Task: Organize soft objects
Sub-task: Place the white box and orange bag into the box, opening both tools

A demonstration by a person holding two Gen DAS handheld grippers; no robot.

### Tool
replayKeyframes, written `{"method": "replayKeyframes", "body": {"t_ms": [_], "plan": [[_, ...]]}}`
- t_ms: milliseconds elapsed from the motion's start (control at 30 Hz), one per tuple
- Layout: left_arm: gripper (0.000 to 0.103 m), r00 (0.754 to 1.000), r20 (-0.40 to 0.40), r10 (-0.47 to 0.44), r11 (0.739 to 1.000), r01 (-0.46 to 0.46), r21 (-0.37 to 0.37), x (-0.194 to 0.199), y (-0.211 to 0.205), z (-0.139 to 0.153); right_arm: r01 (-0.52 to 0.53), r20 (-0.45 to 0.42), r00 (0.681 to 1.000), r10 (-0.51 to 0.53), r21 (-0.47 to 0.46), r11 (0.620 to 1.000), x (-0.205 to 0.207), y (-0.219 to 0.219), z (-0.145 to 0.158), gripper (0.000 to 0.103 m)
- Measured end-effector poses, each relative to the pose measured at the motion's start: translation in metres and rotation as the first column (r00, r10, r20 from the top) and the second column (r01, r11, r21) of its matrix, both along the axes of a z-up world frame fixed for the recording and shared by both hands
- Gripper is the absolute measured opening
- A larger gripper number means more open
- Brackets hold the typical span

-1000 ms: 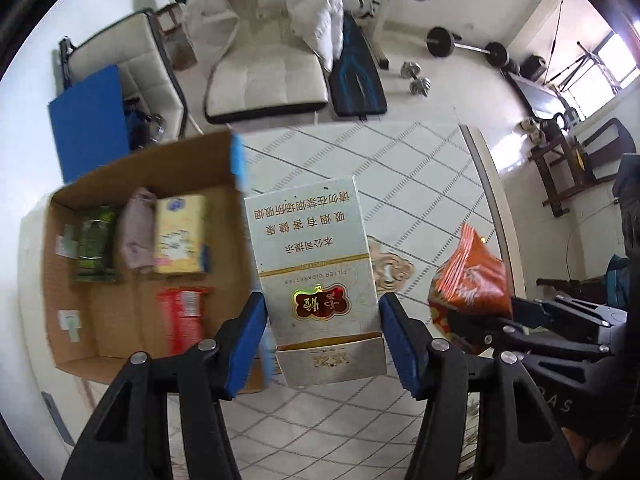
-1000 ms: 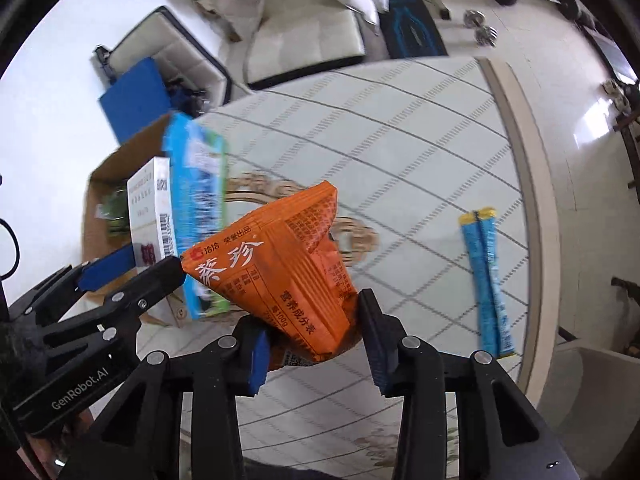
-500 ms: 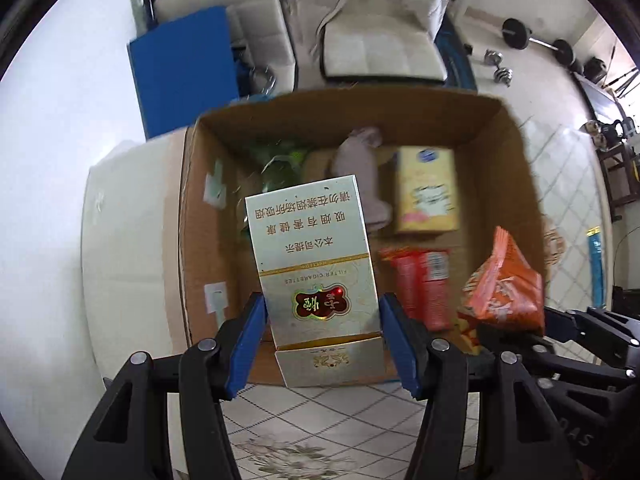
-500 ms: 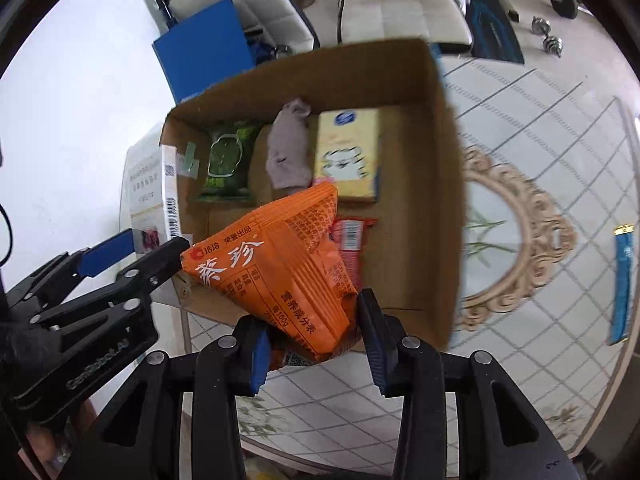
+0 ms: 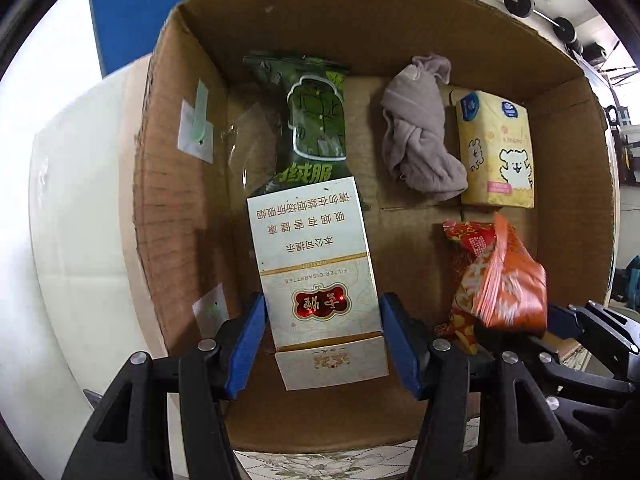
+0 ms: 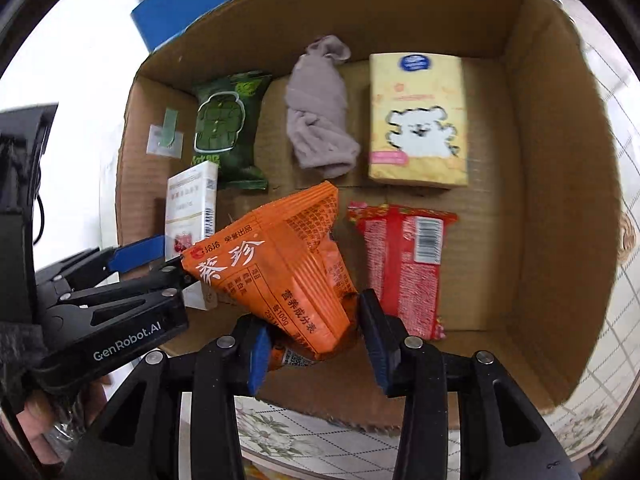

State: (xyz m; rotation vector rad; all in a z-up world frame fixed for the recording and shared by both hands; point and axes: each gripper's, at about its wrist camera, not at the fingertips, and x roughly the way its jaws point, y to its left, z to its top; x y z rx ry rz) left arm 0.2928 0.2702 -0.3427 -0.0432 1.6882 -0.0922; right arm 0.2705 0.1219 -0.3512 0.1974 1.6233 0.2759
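An open cardboard box [image 5: 360, 12] [image 6: 560, 160] fills both views. Inside lie a green snack pack [image 5: 316, 120] [image 6: 224, 128], a grey cloth bundle [image 5: 416, 132] [image 6: 320, 112], a yellow tissue pack [image 5: 496, 152] [image 6: 416, 128] and a red packet [image 6: 404, 264]. My left gripper [image 5: 322, 308] is shut on a white cigarette carton [image 5: 312, 256] [image 6: 192, 208], low over the box's left side. To its right, my right gripper [image 6: 314, 328] holds an orange snack bag [image 6: 280, 272] [image 5: 504, 280] over the box floor. Its jaws are opening, and the bag still sits between the pads.
The box stands on a floral patterned tabletop [image 6: 280, 432] beside a white surface [image 5: 80, 200]. A blue board [image 5: 148, 8] stands behind the box's far left corner. A barbell [image 5: 540, 4] lies on the floor beyond.
Both grippers swung from over the patterned tabletop to over the box, then sank into it, carrying the carton and the orange bag. The right jaws stand slightly wider.
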Motion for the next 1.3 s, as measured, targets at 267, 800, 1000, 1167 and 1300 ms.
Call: {"method": "replayKeyframes", "body": {"t_ms": [267,800,1000,1167,1300], "plan": [[0.075,0.999,-0.010,0.052,0.998,-0.052,-0.019,-0.003,0.008,-0.006,-0.018,0.045,0.999,0.021,-0.060,0.998,0.002,0.001,0.007,0.076],[0.097,0.970,0.215,0.113,0.993,-0.118,0.013,-0.052,-0.008,0.072,-0.027,0.155,0.985,0.070,-0.261,0.965,-0.020,-0.032,0.049,0.093],[0.097,0.947,0.298,0.123,0.988,-0.144,0.052,-0.076,-0.015,0.098,-0.007,0.205,0.977,0.059,-0.248,0.969,-0.048,-0.044,0.079,0.093],[0.097,0.925,0.356,0.132,0.985,-0.162,0.053,-0.094,-0.024,0.123,0.012,0.254,0.966,0.050,-0.236,0.972,-0.070,-0.053,0.108,0.094],[0.097,0.911,0.392,0.126,0.986,-0.160,0.055,-0.106,-0.033,0.143,0.020,0.279,0.959,0.040,-0.208,0.978,-0.084,-0.062,0.127,0.094]]}}
